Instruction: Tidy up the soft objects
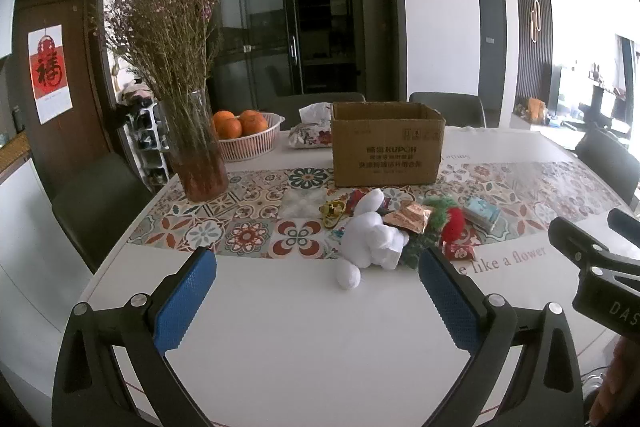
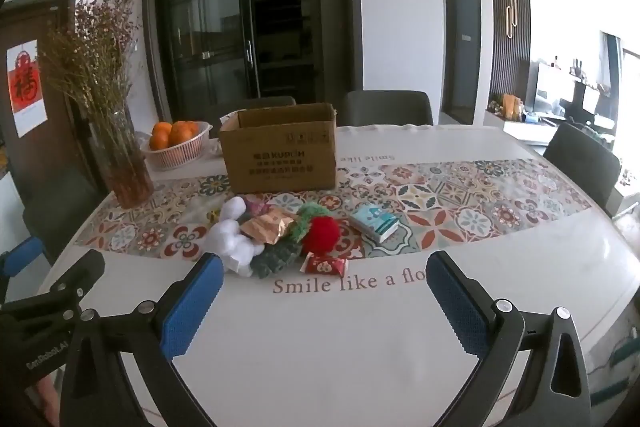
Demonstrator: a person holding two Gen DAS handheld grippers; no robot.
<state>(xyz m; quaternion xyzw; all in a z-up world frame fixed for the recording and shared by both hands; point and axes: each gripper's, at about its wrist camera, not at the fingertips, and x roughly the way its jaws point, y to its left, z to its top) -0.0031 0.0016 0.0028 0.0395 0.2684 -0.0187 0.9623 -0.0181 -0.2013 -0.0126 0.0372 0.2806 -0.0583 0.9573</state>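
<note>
Nothing sorted yet

My left gripper (image 1: 316, 291) and right gripper (image 2: 324, 295) both gape wide, empty; the white plush (image 1: 370, 239), red pompom (image 2: 320, 233) and packets lie heaped before the open cardboard box (image 1: 386, 147), untouched.

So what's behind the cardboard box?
Behind the cardboard box, a floral tissue pack sticks out on its left, and chair backs rise beyond. The box hides the table directly behind it.
</note>
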